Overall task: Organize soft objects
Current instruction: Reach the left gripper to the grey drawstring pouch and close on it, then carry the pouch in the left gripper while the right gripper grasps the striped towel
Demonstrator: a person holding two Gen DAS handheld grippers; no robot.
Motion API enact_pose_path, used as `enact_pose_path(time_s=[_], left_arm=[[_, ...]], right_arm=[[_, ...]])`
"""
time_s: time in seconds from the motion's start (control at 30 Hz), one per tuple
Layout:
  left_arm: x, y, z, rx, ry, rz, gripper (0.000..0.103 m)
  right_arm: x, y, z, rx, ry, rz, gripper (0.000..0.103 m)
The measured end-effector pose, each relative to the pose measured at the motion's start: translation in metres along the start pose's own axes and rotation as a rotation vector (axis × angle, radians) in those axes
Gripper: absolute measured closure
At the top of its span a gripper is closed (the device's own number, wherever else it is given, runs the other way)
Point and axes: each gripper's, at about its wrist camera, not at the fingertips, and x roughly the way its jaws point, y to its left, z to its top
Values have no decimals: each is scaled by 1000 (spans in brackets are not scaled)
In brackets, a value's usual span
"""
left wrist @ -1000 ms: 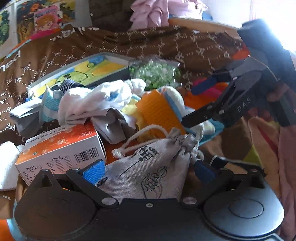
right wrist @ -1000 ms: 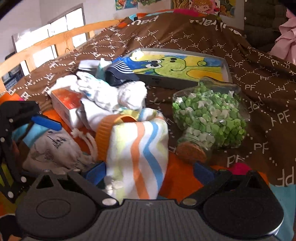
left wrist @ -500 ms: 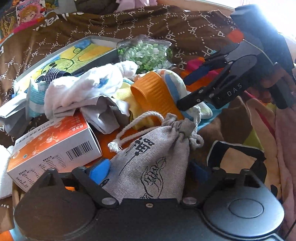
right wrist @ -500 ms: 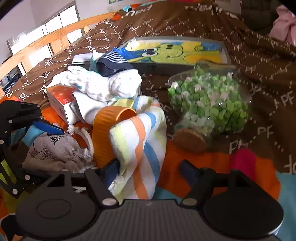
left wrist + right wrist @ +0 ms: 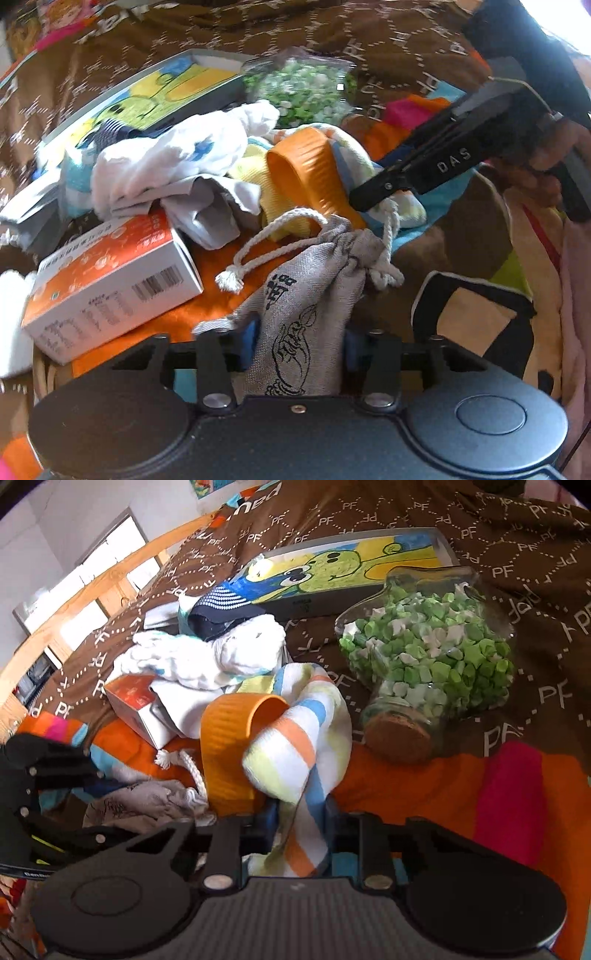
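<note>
A grey drawstring pouch [image 5: 306, 314] with black print stands between the blue pads of my left gripper [image 5: 301, 343]; the jaws are closing and the pads press its sides. My right gripper [image 5: 299, 819] is closing too, with its pads squeezing the lower end of a striped cloth [image 5: 295, 746] in white, orange, blue and yellow. An orange ribbed cup [image 5: 229, 738] leans against that cloth. In the left wrist view the right gripper [image 5: 354, 199] reaches in from the right over the pile. In the right wrist view the left gripper [image 5: 55, 768] shows at the left edge.
An orange and white carton [image 5: 110, 273] lies left of the pouch. A white cloth [image 5: 166, 162] is heaped behind it. A corked glass jar of green paper stars [image 5: 428, 657] lies on its side before a cartoon picture box [image 5: 351, 568]. A wooden bed rail [image 5: 92, 590] runs at left.
Both pairs of jaws came in from wide apart. The left pads now pinch the grey pouch and the right pads pinch the striped cloth. Both views have tilted.
</note>
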Motion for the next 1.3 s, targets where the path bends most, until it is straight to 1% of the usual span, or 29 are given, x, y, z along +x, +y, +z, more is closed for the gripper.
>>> enact_pose_path(time_s=[0.13, 0.2, 0.3, 0.37, 0.4, 0.47, 0.53, 0.7, 0.77, 0.87, 1.03, 1.13, 1.3], left_arm=[[-5, -1, 0, -118, 4, 32, 72], [-8, 0, 1, -185, 1, 44, 78], [-17, 4, -1, -300, -24, 44, 82], [-24, 6, -2, -377, -47, 34, 83], [-29, 7, -4, -422, -61, 28, 83], [-37, 8, -6, -477, -81, 32, 84], [-46, 6, -7, -505, -105, 46, 84], [-73, 1, -5, -514, -173, 90, 84], [-82, 2, -3, -527, -204, 96, 84], [-93, 5, 5, -544, -249, 105, 84], [-105, 18, 25, -596, -328, 118, 84], [-110, 28, 40, -621, -386, 133, 84], [-106, 50, 71, -639, -454, 162, 84]], right_arm=[[-9, 0, -1, 13, -28, 13, 85], [-15, 2, -4, 12, -41, 34, 87], [-25, 8, -7, -11, -82, 26, 87], [-33, 10, -8, -18, -122, 18, 87], [-39, 11, -9, -19, -148, 12, 87], [-50, 14, -11, -33, -211, -8, 87], [-61, 17, -12, -51, -270, -24, 87], [-80, 28, -15, -114, -394, -50, 87], [-87, 34, -16, -148, -449, -63, 87], [-95, 44, -18, -211, -518, -92, 87], [-97, 62, -17, -317, -606, -149, 87], [-93, 68, -2, -338, -646, -181, 87], [-75, 64, 44, -320, -697, -194, 87]])
